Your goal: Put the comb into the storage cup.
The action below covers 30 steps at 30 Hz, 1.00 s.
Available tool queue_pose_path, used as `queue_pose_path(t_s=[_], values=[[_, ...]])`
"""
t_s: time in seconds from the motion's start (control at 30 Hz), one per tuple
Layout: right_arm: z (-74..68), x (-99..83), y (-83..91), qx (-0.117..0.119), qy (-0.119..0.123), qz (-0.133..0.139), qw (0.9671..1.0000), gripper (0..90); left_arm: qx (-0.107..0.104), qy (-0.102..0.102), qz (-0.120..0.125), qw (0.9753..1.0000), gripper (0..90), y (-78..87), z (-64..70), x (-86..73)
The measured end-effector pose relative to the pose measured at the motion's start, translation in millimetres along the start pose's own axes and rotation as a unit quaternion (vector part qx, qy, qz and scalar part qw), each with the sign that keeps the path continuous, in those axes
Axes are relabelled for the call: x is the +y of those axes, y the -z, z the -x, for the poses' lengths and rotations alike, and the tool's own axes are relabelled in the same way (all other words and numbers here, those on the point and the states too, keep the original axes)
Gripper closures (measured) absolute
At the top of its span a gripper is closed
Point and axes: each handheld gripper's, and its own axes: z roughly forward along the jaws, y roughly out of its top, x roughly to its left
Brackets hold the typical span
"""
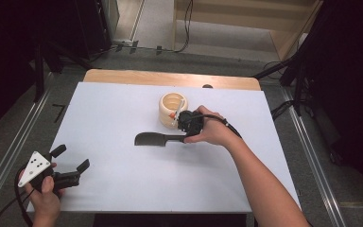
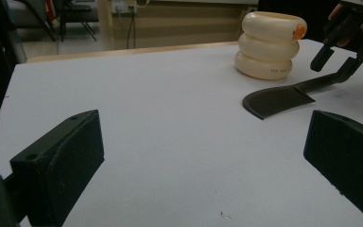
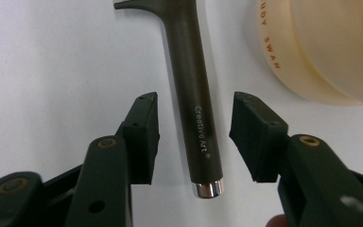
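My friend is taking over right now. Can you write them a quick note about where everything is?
Right gripper: open, jaws on either side of the dark tool's handle, not yet closed on it.
Left gripper: open, holding nothing, near the table's front left corner.
The tool lies flat on the white table, just in front of the cream ringed pot.
Done: right gripper lined up.
Left: probably close, then lift.

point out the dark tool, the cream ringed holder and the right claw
dark tool (image 3: 196, 94), right gripper view, middle of its handle
cream ringed holder (image 2: 264, 45), left gripper view, its middle ring
right claw (image 3: 194, 135), right gripper view, midway between its open tips, astride the handle
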Motion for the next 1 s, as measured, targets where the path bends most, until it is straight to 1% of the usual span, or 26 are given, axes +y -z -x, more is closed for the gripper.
queue_pose_path(t_s=[0.13, 0.17, 0.27, 0.3, 0.4, 0.43, 0.47, 0.5, 0.6, 0.67, 0.83, 0.87, 0.93, 0.97, 1.0], values=[[1.8, 0.9, -5.4, 0.002, -0.002, -0.008, 1.0, 53.3, 0.0, -0.001, -0.001, 1.0, 0.0, 0.0, 0.1, 0.0], [2.9, 1.3, -8.2, 0.002, 0.0, -0.009, 1.0, 55.9, 0.0, -0.001, -0.001, 1.0, 0.0, 0.0, 0.1, 0.0], [4.1, 1.7, -10.0, 0.003, 0.007, -0.012, 0.9999, 56.6, 0.0, -0.001, -0.001, 1.0, 0.0, -0.1, 0.2, 0.1], [4.3, 1.8, -12.3, 0.004, 0.007, -0.017, 0.9998, 58.2, -0.001, -0.002, -0.001, 1.0, 0.0, -0.1, 0.3, 0.1], [5.2, 1.7, -14.0, 0.007, 0.009, -0.017, 0.9998, 60.6, -0.001, -0.001, -0.001, 1.0, 0.0, -0.3, 0.3, 0.0], [5.4, 1.6, -15.0, 0.009, 0.011, -0.019, 0.9997, 61.6, -0.001, -0.001, -0.001, 1.0, 0.0, -0.2, 0.3, 0.1], [6.0, 1.5, -17.0, 0.011, 0.019, -0.024, 0.9995, 63.7, -0.001, -0.001, -0.002, 1.0, 0.0, -0.2, 0.2, 0.1], [6.0, 1.5, -17.0, 0.011, 0.019, -0.024, 0.9995, 63.7, -0.001, -0.001, -0.002, 1.0, 0.0, -0.3, 0.2, 0.0], [7.5, 0.8, -17.7, 0.025, 0.016, -0.022, 0.9993, 68.9, -0.001, -0.001, -0.001, 1.0, 0.0, -0.4, 0.4, 0.0], [6.4, 0.5, -17.4, 0.028, 0.02, -0.022, 0.9992, 70.5, -0.001, -0.001, -0.001, 1.0, 0.0, -0.5, 0.4, -0.1], [6.1, 0.3, -17.3, 0.026, 0.022, -0.019, 0.9992, 71.0, -0.001, -0.001, -0.002, 1.0, 0.0, -0.2, 0.2, 0.1], [5.1, 0.2, -16.7, 0.022, 0.028, -0.018, 0.9992, 71.1, -0.001, -0.001, -0.002, 1.0, 0.0, -0.2, 0.2, 0.1], [3.6, 0.2, -16.6, 0.019, 0.027, -0.014, 0.9993, 71.1, -0.001, -0.001, -0.002, 1.0, 0.0, -0.3, 0.3, 0.0], [3.3, 0.6, -14.8, 0.017, 0.031, -0.016, 0.9992, 71.1, -0.001, -0.001, -0.002, 1.0, 0.0, -0.4, 0.3, 0.0], [1.3, 1.4, -12.7, 0.009, 0.035, -0.01, 0.9993, 71.1, -0.001, -0.001, -0.002, 1.0, 0.0, -0.3, 0.3, 0.1]])
